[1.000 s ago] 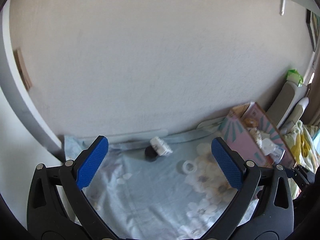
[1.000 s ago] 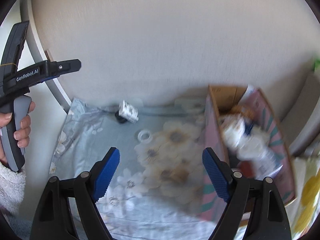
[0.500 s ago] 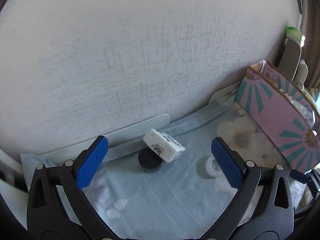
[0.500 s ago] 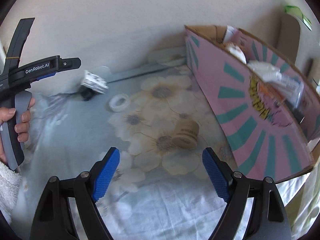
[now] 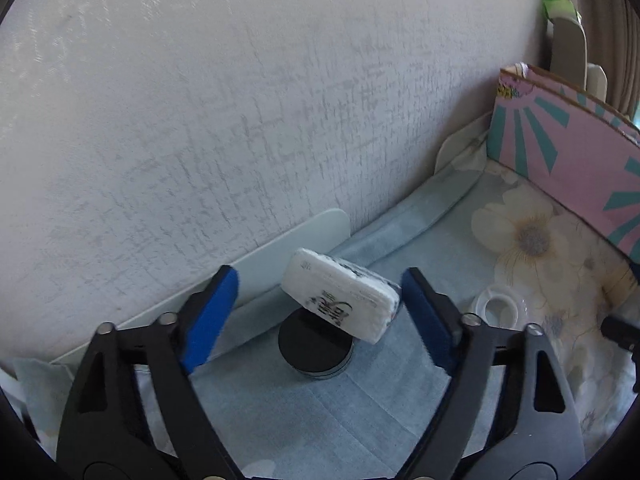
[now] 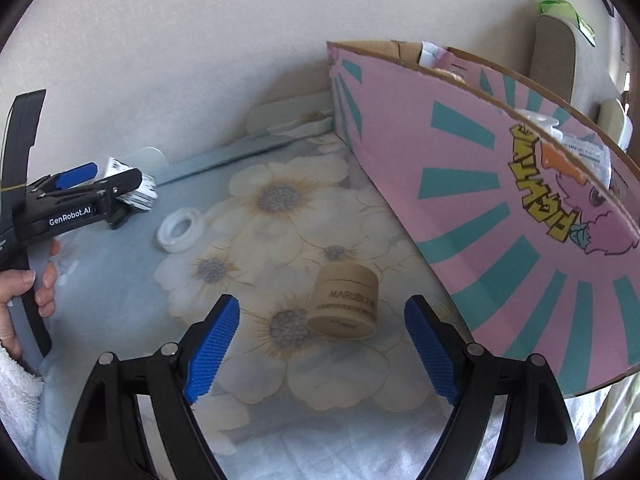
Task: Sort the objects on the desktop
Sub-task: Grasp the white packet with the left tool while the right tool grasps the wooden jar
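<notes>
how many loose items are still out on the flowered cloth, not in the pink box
4: a white packet tilted on a black round tin by the wall, a clear tape ring beside them, a tan jar near the box. Others may be hidden.

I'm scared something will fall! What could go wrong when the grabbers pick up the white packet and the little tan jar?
1. The white packet rests tilted on a black round lid. The left gripper is closing around it, pads not yet touching; it might slip off or knock the lid.
2. The tan jar lies on its side ahead of the open right gripper. A nudge might roll it toward the pink box.
</notes>
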Demonstrator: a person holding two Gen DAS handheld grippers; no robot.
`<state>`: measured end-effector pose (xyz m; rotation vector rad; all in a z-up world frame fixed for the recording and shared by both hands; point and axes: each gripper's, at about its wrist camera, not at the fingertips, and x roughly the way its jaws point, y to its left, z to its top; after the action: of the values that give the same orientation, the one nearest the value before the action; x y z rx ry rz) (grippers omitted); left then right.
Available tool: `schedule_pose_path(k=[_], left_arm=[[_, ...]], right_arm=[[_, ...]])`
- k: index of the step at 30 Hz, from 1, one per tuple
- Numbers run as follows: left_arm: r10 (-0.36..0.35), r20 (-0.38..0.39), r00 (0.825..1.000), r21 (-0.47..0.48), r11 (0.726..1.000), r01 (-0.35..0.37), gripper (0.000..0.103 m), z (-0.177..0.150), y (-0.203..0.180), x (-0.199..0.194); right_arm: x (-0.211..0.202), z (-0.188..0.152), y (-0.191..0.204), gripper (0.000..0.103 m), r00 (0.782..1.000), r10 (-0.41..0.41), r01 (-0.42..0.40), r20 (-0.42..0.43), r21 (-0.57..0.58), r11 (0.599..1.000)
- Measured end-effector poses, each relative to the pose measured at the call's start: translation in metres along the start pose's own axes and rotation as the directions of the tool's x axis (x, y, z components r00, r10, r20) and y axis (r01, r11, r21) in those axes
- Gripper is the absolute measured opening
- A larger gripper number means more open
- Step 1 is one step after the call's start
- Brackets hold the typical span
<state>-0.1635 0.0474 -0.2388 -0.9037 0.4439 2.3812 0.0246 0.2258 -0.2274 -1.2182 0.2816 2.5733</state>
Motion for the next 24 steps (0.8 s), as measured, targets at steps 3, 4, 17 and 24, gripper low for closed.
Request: schedule_pose_path(k=[3, 4, 17, 24], left_arm=[[-0.017, 0.013, 1.000, -0.008, 1.000, 0.017, 0.064, 0.002, 0.001, 0.000], [-0.024, 0.011, 1.000, -0.011, 1.000, 0.024, 0.060, 0.002, 0.001, 0.001], [-0.080, 0.034, 0.996, -0.055, 0.995, 0.082, 0.045, 0.012, 0.007, -0.001], [-0.087, 0.069, 0.994, -0.063, 0.994, 0.092, 0.045, 0.021, 0.006, -0.013]], right_arm=[[0.003, 0.000, -0.002, 0.072, 1.000, -0.010, 0.010, -0.008, 0.006, 1.000], [0.004, 0.000, -0.002, 0.070, 1.000, -0.016, 0.016, -0.013, 0.001, 1.000], [0.014, 0.011, 0.000, 0.031, 0.999, -0.040, 0.040, -0.017, -0.025, 0.999], [0.009, 0.016, 0.002, 0.031, 1.000, -0.023, 0.023, 0.014, -0.036, 0.999]])
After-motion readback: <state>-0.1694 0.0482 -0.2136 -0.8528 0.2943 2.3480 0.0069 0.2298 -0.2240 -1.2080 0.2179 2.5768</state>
